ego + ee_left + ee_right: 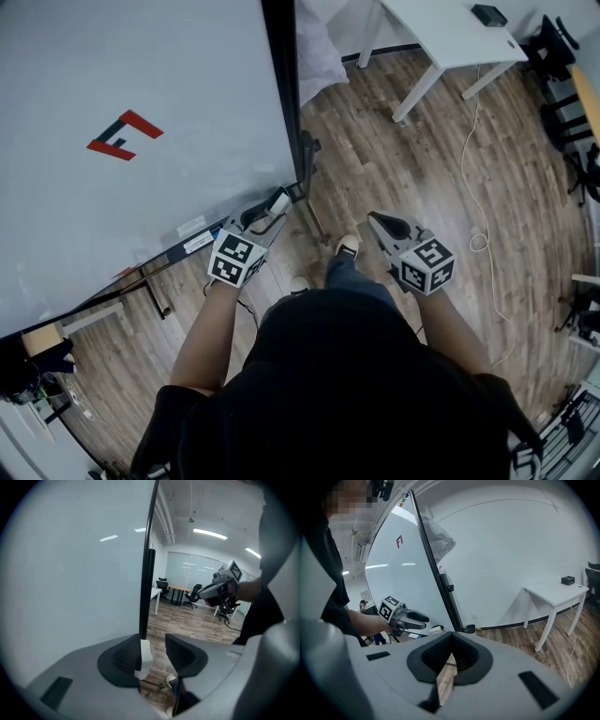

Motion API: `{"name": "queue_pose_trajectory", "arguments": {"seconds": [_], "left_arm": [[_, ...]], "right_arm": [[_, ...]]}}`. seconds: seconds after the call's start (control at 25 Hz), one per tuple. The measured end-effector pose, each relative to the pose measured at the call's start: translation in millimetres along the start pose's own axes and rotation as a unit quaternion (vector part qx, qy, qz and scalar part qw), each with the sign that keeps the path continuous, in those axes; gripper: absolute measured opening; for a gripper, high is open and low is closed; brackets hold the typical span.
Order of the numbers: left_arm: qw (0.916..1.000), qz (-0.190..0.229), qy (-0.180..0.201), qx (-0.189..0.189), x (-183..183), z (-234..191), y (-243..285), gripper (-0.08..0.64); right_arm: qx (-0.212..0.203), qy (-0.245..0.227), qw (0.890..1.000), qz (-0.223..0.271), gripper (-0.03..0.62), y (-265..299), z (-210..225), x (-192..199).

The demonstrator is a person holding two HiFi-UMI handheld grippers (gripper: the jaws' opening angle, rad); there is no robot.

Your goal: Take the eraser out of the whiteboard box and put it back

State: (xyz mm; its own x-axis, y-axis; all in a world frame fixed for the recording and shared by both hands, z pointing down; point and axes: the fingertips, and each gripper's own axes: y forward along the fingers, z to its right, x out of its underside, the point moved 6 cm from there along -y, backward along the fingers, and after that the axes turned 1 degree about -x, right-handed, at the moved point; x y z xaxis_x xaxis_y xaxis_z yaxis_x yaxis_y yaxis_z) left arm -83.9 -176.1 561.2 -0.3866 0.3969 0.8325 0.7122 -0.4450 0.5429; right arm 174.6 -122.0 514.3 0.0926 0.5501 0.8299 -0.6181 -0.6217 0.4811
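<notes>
Head view: whiteboard (141, 103) at L, wood floor (422, 169) at R. L gripper (269, 214) is at the board's lower R corner. White eraser (279, 201) sits right at its tips, by the dark ledge (169, 254) along the board's bottom edge. R gripper (380, 225) is well apart, over floor.

L gripper view: jaws apart. Eraser (145, 654) shows against one jaw w/ a gap to the other, not pinched.

R gripper view: R gripper (452, 643) jaws drawn into a V, tips meeting, nothing btwn. L gripper (425, 622) is beyond, eraser (436, 630) just ahead of it.
</notes>
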Motion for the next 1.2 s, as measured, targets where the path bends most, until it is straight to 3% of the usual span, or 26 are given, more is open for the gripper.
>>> {"name": "queue_pose_trajectory", "arguments": {"seconds": [1.2], "left_arm": [[0.9977,-0.057,-0.025,-0.025,20.9,-19.8,44.6,0.199]], "right_arm": [[-0.010,0.006,1.000,-0.025,-0.005,5.5,26.2,9.7]]}}
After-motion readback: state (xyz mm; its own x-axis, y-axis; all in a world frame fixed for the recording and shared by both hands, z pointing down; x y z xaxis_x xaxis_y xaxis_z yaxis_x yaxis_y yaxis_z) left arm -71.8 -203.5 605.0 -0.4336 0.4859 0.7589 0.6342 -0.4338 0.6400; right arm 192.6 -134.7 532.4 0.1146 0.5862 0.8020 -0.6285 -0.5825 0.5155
